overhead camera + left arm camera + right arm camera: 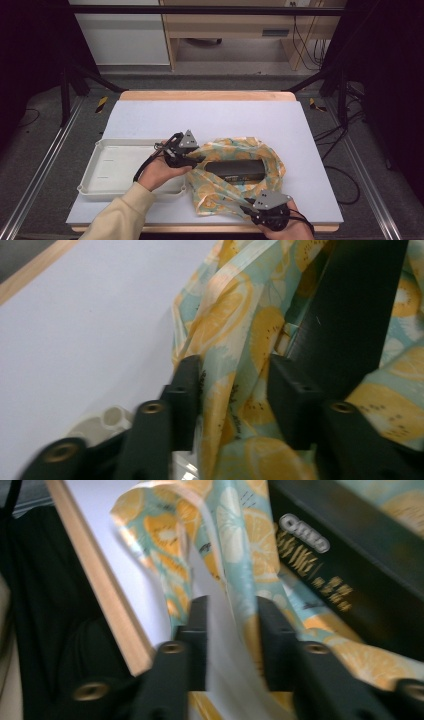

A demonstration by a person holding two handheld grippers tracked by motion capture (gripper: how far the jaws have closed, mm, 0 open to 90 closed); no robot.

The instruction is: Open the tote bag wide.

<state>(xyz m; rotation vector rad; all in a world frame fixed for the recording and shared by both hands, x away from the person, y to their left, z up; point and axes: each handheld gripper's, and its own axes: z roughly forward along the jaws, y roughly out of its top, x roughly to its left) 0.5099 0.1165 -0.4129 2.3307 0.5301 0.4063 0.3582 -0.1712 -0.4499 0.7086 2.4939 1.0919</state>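
You had the bag [235, 172] lying near the middle of the mat [210, 120], toward its near edge, with the dark box [235, 169] sitting in its open mouth and the tray [112, 167] just left of it. Your left gripper [194, 159] stood at the bag's left rim; in the left gripper view its jaws straddled a fold of the printed film [235, 390] with a gap on each side, so it looked parted around the film rather than clenched on it. Your right gripper [250, 210] sat at the bag's near right corner, and in the right gripper view a strip of film [227, 630] ran between jaws that also stood apart.

The step looked like spreading the mouth around the box. To do it well you needed to close fully on each fold before pulling, take a single layer, and draw the rims apart evenly. Thin film slips and tears if jerked.
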